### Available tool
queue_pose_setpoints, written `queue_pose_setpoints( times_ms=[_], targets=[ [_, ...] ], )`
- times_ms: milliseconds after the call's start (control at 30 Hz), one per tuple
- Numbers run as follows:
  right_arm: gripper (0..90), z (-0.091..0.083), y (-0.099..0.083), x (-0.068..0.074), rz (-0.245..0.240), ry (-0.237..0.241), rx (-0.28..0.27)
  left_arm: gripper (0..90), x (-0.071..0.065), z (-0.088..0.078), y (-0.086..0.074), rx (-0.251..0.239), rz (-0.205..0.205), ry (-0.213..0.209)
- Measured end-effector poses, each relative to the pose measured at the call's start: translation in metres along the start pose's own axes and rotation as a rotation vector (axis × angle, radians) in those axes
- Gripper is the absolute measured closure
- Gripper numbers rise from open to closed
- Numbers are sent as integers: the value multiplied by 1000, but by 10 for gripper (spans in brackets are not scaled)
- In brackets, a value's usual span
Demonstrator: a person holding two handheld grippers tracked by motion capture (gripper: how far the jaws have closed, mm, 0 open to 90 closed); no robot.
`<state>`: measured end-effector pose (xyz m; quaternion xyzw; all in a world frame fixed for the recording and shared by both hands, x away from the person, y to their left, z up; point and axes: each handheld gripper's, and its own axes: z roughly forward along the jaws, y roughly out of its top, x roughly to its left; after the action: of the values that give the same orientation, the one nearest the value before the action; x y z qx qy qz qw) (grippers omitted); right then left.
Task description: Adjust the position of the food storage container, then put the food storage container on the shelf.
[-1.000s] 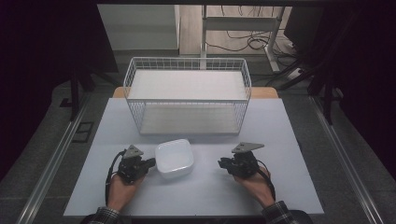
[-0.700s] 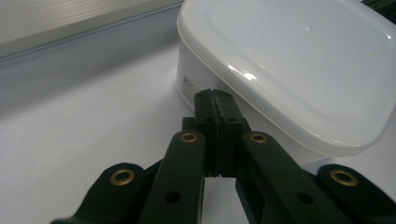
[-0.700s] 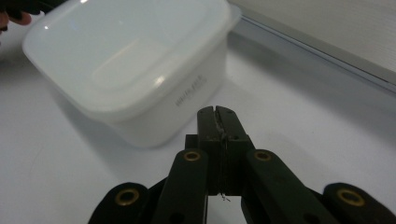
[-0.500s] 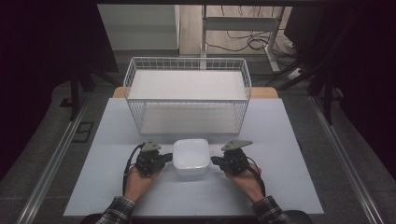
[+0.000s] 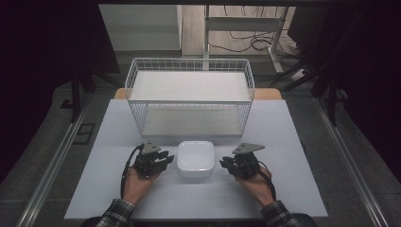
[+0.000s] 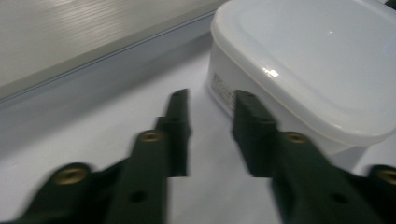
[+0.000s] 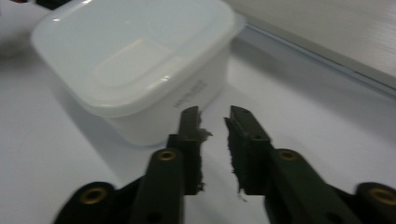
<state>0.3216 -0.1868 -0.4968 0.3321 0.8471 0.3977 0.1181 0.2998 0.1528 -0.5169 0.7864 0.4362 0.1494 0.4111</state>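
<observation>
High view: two grippers flank one white lidded container [image 5: 195, 159] on the table [image 5: 293, 156]. Left gripper [image 5: 166, 158] and right gripper [image 5: 223, 163] have just been opening, nothing between their jaws. Beyond stands one wire basket [image 5: 189, 97].

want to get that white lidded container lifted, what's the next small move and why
Probably bring both grippers inward to press its opposite sides. The white lidded container sits on the table between the left gripper and right gripper; both jaws have just been opening and hold nothing.
</observation>
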Motion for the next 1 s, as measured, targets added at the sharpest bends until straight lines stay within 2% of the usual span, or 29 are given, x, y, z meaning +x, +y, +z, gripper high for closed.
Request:
queue_pose_setpoints(
  times_ms=[33, 67, 133, 167, 200, 233, 267, 300, 367, 467, 600, 633, 733, 833, 900, 1000],
  targets=[
    [674, -2, -1, -3, 1, -13, -4, 550, 1, -1, -1, 1, 1, -1],
    [562, -5, -3, -8, 7, -31, -14, 428, 2, -1, -4, 0, 4, -11],
    [443, -6, -5, -11, 4, -43, -19, 330, 3, -1, -5, 3, 9, -17],
    [443, -6, -5, -11, 4, -43, -19, 330, 4, -2, -6, 8, 14, -19],
    [398, -6, -6, -13, 3, -45, -19, 291, 4, -2, -8, -2, 16, -22],
    [296, -5, -7, -15, 10, -43, -18, 208, 6, -4, -9, -10, 15, -30],
    [256, -5, -8, -16, 11, -43, -19, 187, 6, -4, -9, -10, 15, -30],
    [256, -5, -8, -16, 11, -43, -19, 187, 6, -5, -9, -17, 14, -28],
    [155, -3, -8, -16, 13, -42, -28, 104, 8, -6, -10, -24, 8, -19],
    [102, -2, -8, -15, 4, -39, -29, 83, 11, -6, -11, -32, 14, -18],
    [83, -2, -8, -15, -10, -28, -23, 79, 10, -7, -12, -47, 86, 2],
    [68, -1, -7, -14, -12, -9, -30, 78, 10, -8, -11, -53, 96, 6],
    [65, -2, -6, -14, -14, -4, -35, 76, 11, -10, -8, -61, 82, -13],
    [61, -6, -2, -15, 26, 33, -58, 77, 11, -12, -5, -71, 57, -30],
    [61, -8, 2, -15, 41, 43, -80, 77, 10, -15, -1, -93, 35, -60],
    [59, -10, 9, -12, 44, 38, -94, 70, 8, -17, 6, -112, 25, -102]
  ],
)
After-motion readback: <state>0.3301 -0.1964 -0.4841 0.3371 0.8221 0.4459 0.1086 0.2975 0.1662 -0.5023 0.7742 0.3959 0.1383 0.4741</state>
